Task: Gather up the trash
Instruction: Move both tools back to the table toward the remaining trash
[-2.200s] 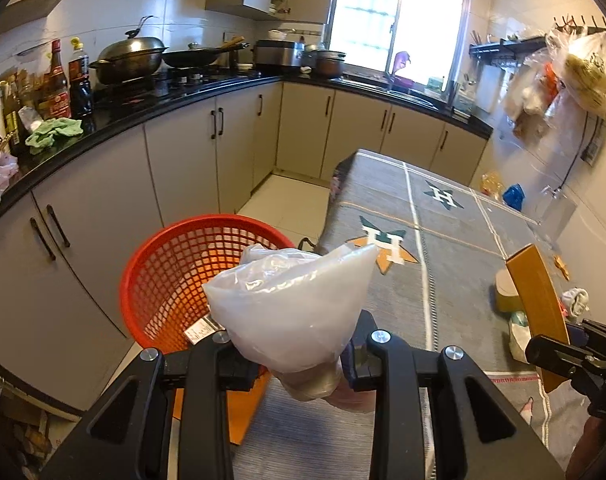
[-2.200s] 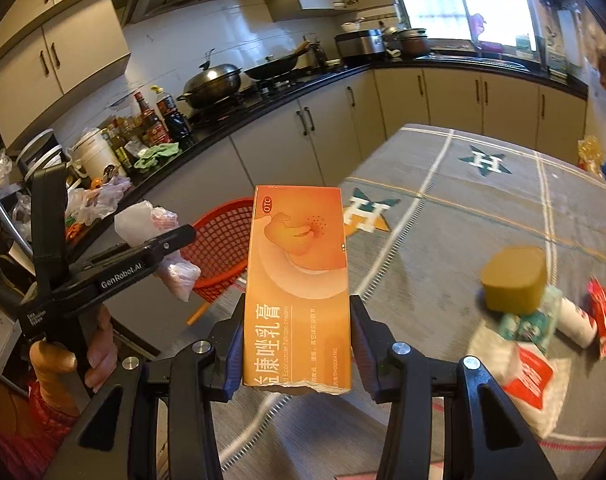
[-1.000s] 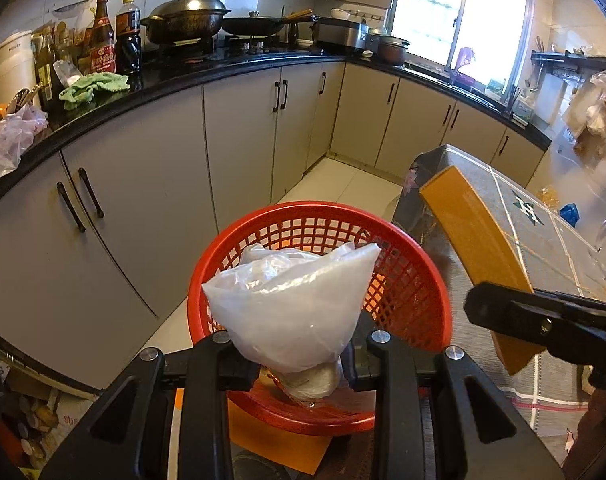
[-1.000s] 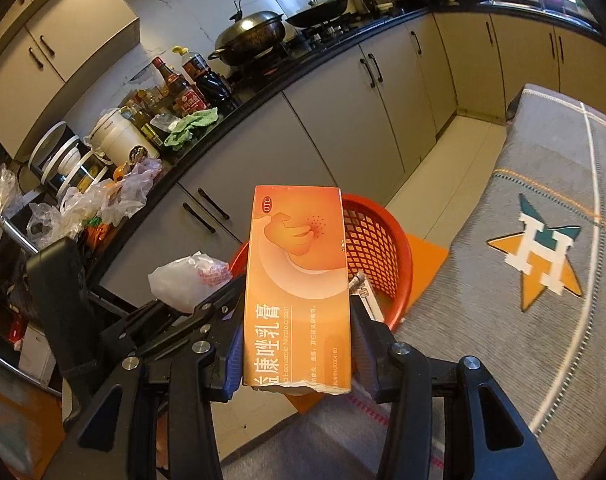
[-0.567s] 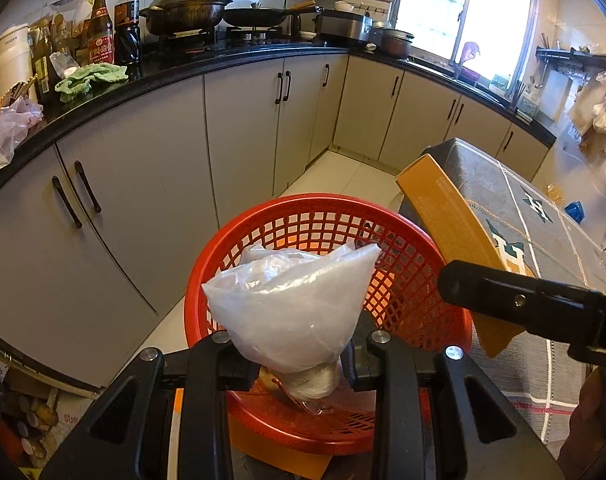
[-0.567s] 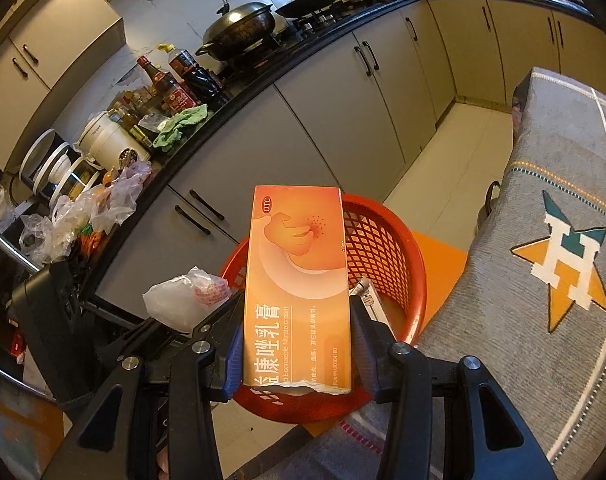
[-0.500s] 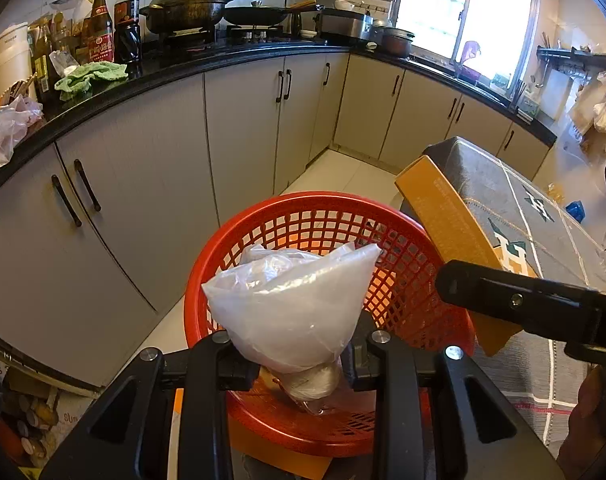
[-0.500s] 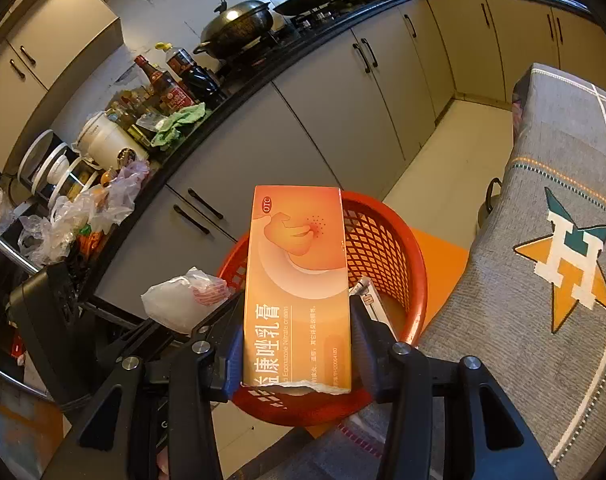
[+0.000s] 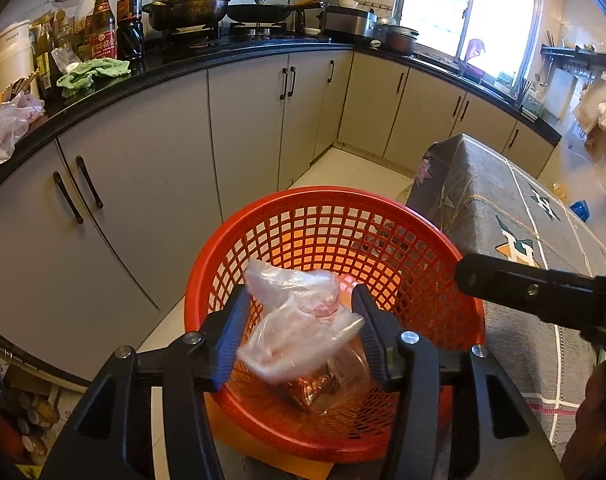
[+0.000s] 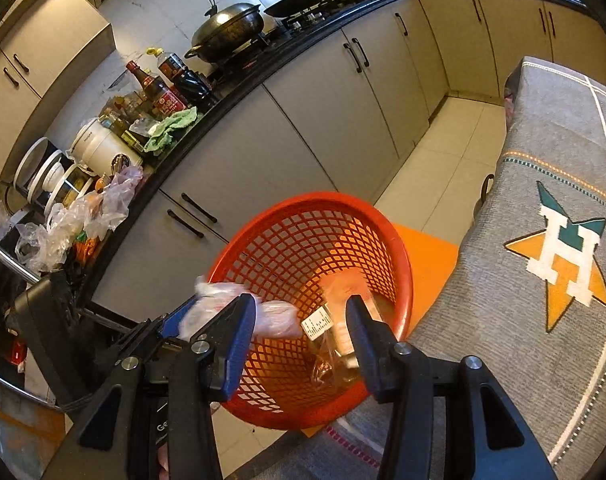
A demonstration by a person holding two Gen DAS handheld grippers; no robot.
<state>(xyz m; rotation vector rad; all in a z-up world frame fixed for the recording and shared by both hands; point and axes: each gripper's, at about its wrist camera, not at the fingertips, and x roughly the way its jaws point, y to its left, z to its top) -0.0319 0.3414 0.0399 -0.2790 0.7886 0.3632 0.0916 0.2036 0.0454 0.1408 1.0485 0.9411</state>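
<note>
A red mesh basket (image 9: 303, 208) stands on the floor below both grippers; it also shows in the right wrist view (image 10: 399, 264). My left gripper (image 9: 299, 328) is open above it, and a crumpled plastic bag (image 9: 299, 332) is blurred, dropping between its jaws. The bag also shows in the right wrist view (image 10: 275, 318). My right gripper (image 10: 301, 328) is open and empty. The orange box (image 10: 345, 292) lies blurred inside the basket beside a clear wrapper (image 10: 327, 356).
Grey kitchen cabinets (image 9: 143, 184) and a black counter (image 9: 175, 68) with bottles and a wok run behind the basket. A table with a grey star-patterned cloth (image 10: 551, 248) stands to the right. An orange mat (image 10: 427, 256) lies under the basket.
Both grippers opened over the basket. The plastic bag left my left gripper and the orange box left my right gripper, both falling into the basket.
</note>
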